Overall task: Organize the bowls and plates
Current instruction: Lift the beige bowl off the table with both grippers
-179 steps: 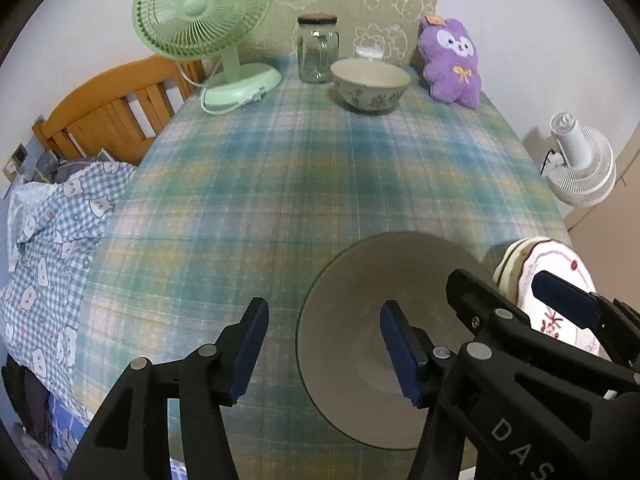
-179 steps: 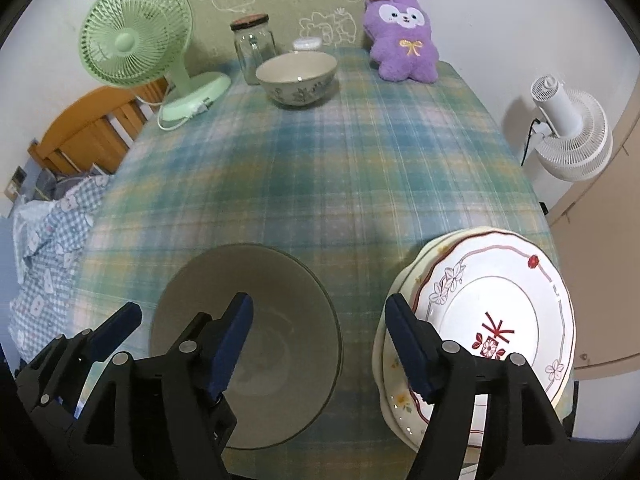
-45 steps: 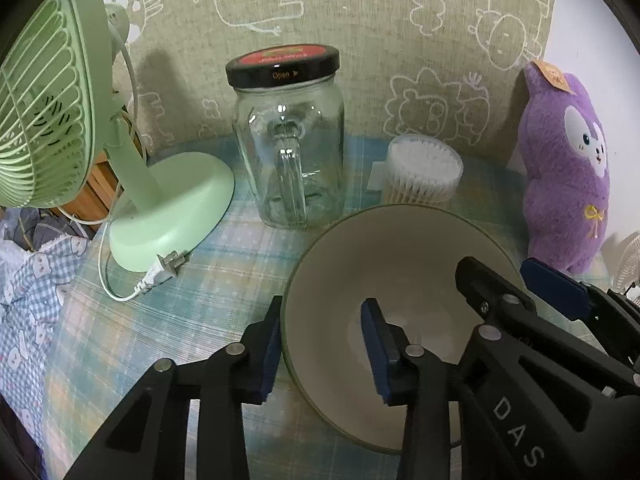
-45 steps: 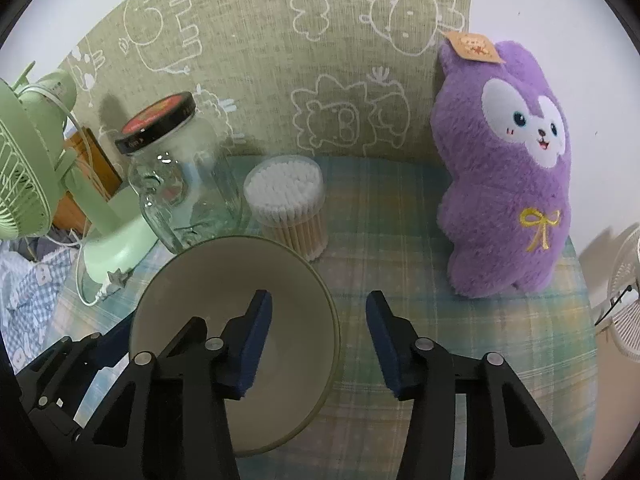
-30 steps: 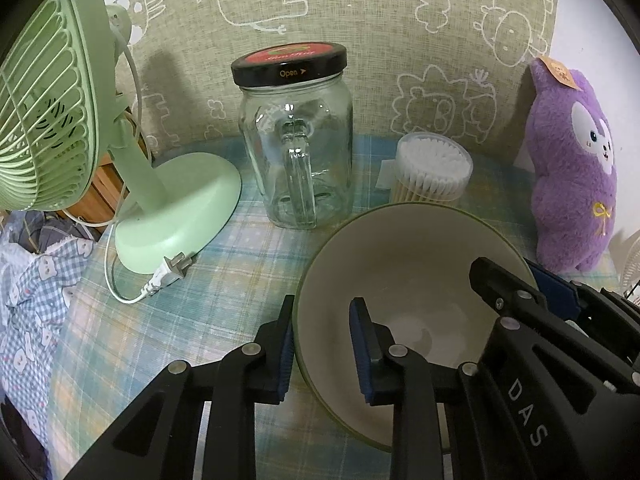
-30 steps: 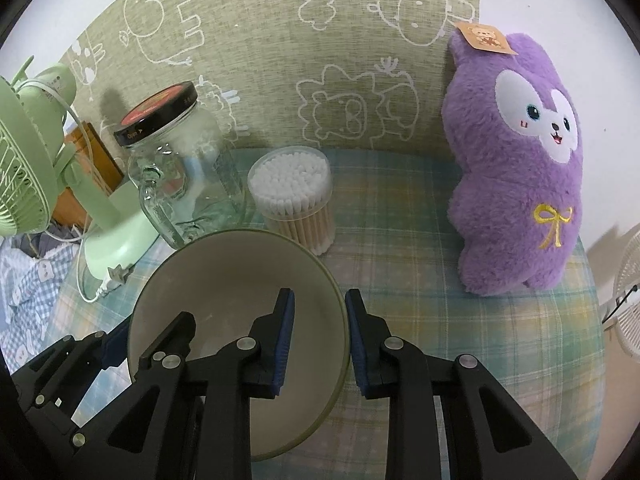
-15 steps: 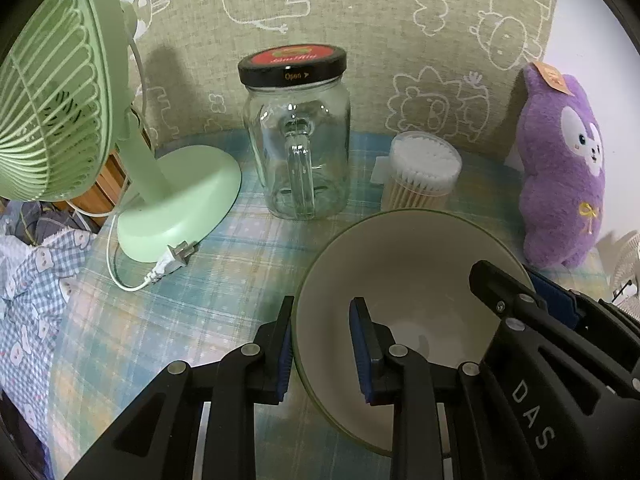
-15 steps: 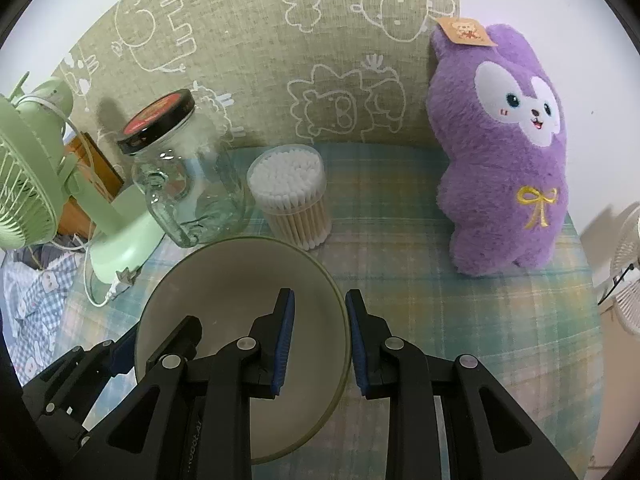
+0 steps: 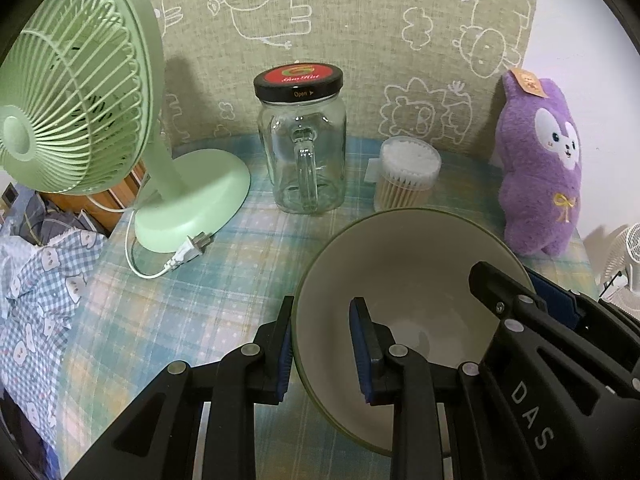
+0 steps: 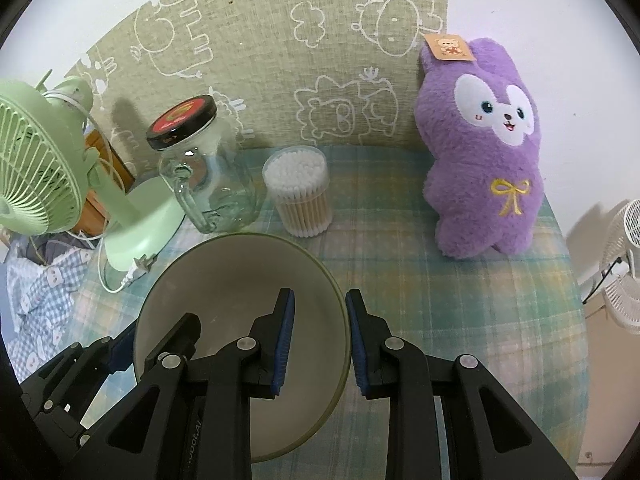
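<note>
A large beige bowl with a green rim [image 9: 412, 280] is at the back of the plaid table, in front of the jar and cotton swabs; it also shows in the right wrist view [image 10: 236, 296]. My left gripper [image 9: 322, 352] is shut on the bowl's left rim, one finger outside and one inside. My right gripper [image 10: 318, 336] is shut on its right rim the same way. Whether the bowl rests on the cloth or hangs just above it I cannot tell. No plates are in view.
Along the back stand a green desk fan [image 9: 80, 92] with loose cord and plug [image 9: 188, 252], a glass jar with black lid [image 9: 302, 140], a tub of cotton swabs [image 10: 300, 192] and a purple plush toy [image 10: 488, 152]. A white fan [image 10: 624, 268] stands off the table's right edge.
Both grippers closed on the bowl's rims about a second ago and stay shut. Since then the view has drawn back slightly from the back wall, the bowl moving with them.
</note>
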